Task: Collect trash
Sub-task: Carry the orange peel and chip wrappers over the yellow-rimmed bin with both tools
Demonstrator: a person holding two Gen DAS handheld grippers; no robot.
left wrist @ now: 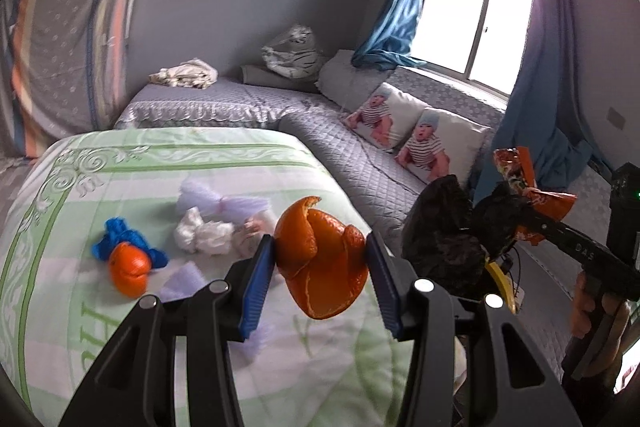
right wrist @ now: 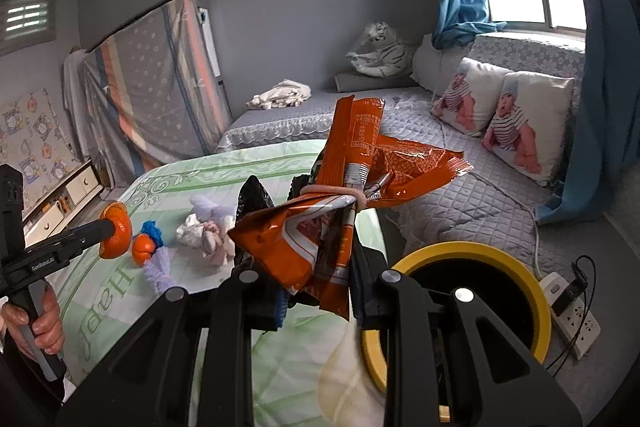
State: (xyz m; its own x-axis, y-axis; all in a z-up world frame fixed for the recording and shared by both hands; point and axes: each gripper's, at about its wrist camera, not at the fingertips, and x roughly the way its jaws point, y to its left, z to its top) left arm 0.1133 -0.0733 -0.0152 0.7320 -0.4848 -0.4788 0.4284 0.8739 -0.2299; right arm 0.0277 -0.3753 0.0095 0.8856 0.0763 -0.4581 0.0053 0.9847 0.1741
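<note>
Now both loaded: left hand-held gripper (left wrist: 320, 259) clamps orange peel (left wrist: 320, 259) above the bed (left wrist: 200, 155); right hand-held gripper (right wrist: 316, 291) pinches snack wrappers (right wrist: 320, 227). Carry level to yellow bin (right wrist: 536, 291), release directly overhead.

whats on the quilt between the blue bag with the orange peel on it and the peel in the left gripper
A crumpled white tissue wad with a pale lilac net piece behind it, lying on the green quilt. The left wrist view shows it best.
</note>
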